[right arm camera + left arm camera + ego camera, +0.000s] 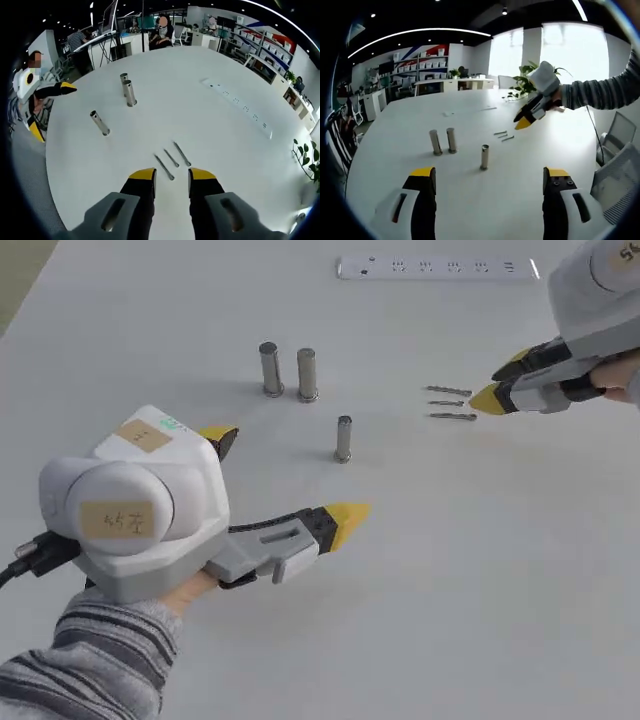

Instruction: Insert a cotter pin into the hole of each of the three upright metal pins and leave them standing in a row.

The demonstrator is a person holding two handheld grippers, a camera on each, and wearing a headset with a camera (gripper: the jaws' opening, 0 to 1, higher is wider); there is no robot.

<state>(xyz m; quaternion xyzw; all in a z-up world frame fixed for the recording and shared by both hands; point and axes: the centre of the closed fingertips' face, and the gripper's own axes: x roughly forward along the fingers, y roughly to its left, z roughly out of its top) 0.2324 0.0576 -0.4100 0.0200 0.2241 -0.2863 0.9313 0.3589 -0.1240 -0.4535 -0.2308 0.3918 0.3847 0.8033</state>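
Observation:
Three upright metal pins stand on the white table: two close together (269, 368) (307, 375) and a shorter one (343, 438) nearer me. Three cotter pins (448, 403) lie side by side to their right. My left gripper (283, 475) is open and empty, low over the table in front of the upright pins (484, 156). My right gripper (503, 380) is partly open and empty, its yellow tips just right of the cotter pins. In the right gripper view the cotter pins (171, 157) lie just ahead of that gripper (172, 176). The left gripper (489, 175) points at the pins.
A white power strip (437, 268) lies along the far side of the table. Bare tabletop (480, 560) spreads around the pins. Office chairs (615, 150) stand past the table's right edge, and people sit at desks far behind.

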